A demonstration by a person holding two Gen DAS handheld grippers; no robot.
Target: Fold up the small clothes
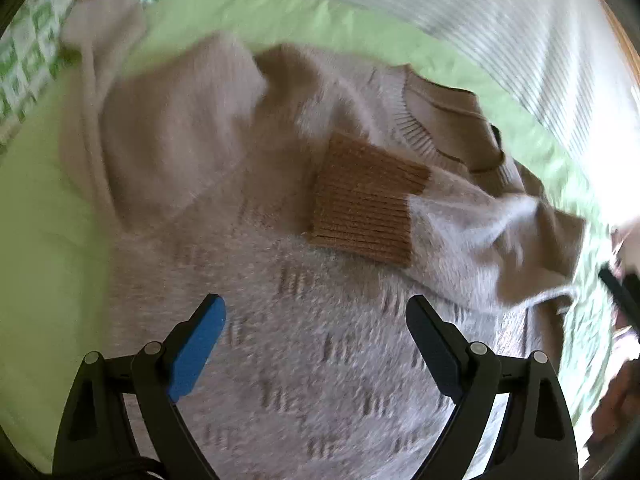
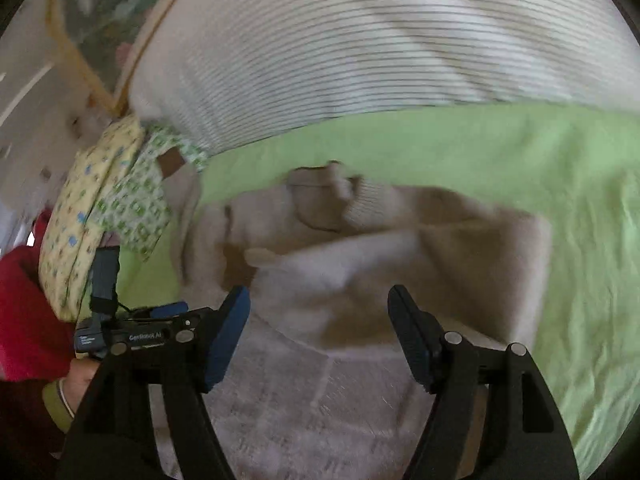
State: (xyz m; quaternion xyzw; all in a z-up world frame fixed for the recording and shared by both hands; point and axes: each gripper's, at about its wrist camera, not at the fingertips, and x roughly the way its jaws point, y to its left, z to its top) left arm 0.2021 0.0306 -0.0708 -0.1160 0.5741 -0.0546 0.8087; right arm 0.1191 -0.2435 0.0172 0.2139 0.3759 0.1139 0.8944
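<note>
Sweater (image 1: pixel 280 320) knit fills the near field under both claws: a beige child's pullover lying on a bed covered by a green sheet (image 1: pixel 48 240), its patterned body closest to the cameras. The left claw (image 1: pixel 316 320) hangs just above that body with its jaws wide apart and nothing between them; the right claw (image 2: pixel 319 312) is likewise spread and empty over the hem side.

A little farther on, one sleeve is already laid across the chest, its brown ribbed cuff (image 1: pixel 364 200) resting near the middle. Beyond it the collar (image 1: pixel 448 124) shows, and the other sleeve (image 1: pixel 92 40) trails away toward the top left, its brown cuff near a patterned green-and-white cloth (image 2: pixel 136 208). A striped white blanket (image 2: pixel 360 40) lies at the far edge of the bed.

The step in hand looks to be folding in the second sleeve. To do it well, I would pinch that sleeve near its cuff with one layer only, draw it flat across the chest to match the first, and keep the other claw pressing the body so that the knit does not drag or bunch.
</note>
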